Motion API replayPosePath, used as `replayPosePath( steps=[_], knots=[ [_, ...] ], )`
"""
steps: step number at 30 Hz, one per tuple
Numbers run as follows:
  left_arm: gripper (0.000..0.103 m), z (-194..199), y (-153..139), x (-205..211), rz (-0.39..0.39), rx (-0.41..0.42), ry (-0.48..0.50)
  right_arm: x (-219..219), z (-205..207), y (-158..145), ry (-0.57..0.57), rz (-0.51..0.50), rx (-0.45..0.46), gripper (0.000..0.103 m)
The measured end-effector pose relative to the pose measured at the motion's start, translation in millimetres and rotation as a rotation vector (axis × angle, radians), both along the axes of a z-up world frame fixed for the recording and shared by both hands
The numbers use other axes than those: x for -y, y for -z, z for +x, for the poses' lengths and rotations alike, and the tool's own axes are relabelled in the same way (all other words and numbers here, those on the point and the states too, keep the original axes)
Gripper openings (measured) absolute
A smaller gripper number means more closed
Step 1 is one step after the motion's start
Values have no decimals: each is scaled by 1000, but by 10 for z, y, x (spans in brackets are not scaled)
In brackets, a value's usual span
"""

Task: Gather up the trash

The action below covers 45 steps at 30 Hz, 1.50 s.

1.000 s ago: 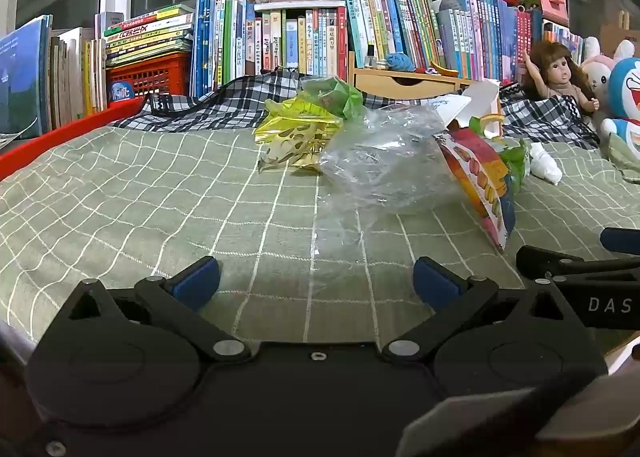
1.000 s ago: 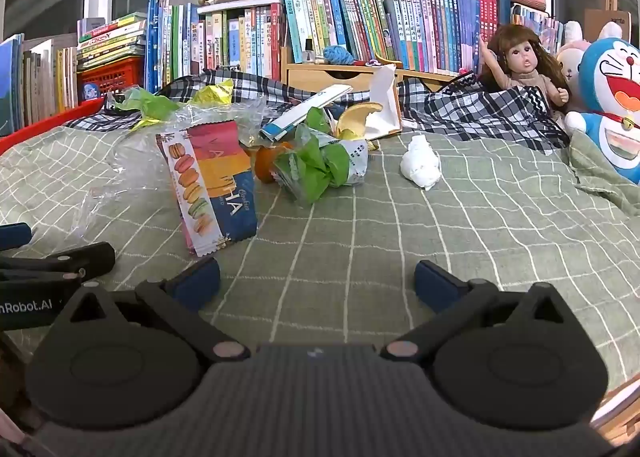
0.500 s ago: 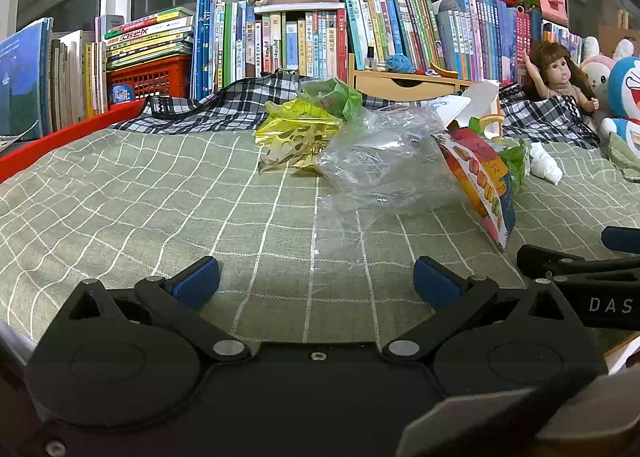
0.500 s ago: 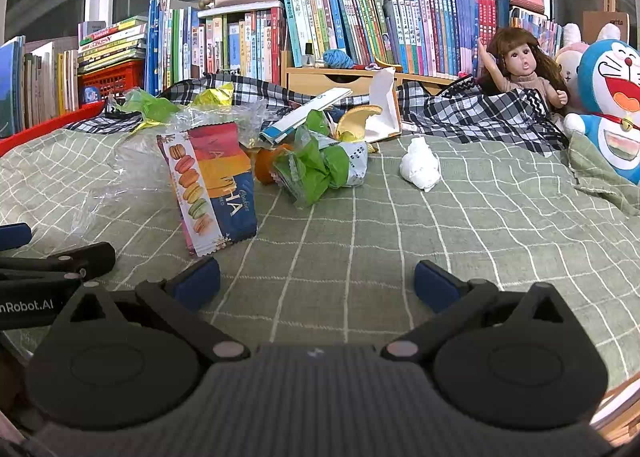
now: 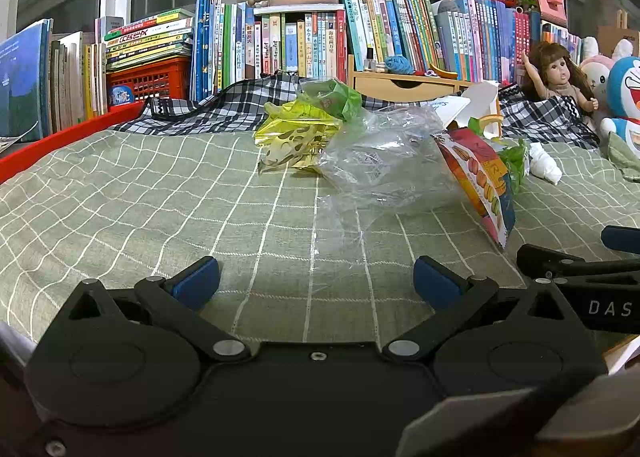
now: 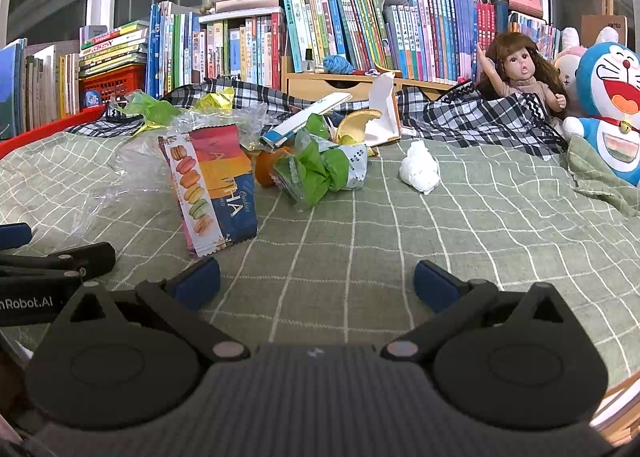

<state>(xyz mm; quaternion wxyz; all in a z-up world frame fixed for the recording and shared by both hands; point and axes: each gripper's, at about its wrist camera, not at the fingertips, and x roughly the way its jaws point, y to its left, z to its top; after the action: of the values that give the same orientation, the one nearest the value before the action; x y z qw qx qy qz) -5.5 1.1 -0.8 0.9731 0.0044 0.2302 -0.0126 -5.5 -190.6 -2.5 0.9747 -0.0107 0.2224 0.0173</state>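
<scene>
Trash: pile mid-bed on green checked cover (image 6: 400, 241), ahead of both my grippers.
Macaron pkt (image 6: 208, 187): nearest, leans vs clear plastic bag (image 5: 384, 161).
Green wrapper (image 6: 320, 171): just right of pkt; white tissue wad (image 6: 418, 171) lies apart.
L gripper (image 5: 316, 279): fingers spread wide, nothing held.
R gripper (image 6: 316, 281): spread wide, nothing held.
Bkgd: books (image 6: 360, 33), doll (image 6: 520, 73).

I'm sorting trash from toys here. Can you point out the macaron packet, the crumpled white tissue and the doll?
macaron packet (image 6: 208, 193): right wrist view, on its printed front face.
crumpled white tissue (image 6: 419, 167): right wrist view, on the middle of the wad.
doll (image 6: 520, 75): right wrist view, on its upper body.
</scene>
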Motion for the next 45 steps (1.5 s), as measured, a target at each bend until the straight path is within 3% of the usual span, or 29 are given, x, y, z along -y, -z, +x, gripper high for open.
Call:
replayPosePath(
  steps=[45],
  knots=[
    [103, -11, 7, 8, 1, -1, 3, 10, -11, 10, -7, 0, 8, 103]
  ],
)
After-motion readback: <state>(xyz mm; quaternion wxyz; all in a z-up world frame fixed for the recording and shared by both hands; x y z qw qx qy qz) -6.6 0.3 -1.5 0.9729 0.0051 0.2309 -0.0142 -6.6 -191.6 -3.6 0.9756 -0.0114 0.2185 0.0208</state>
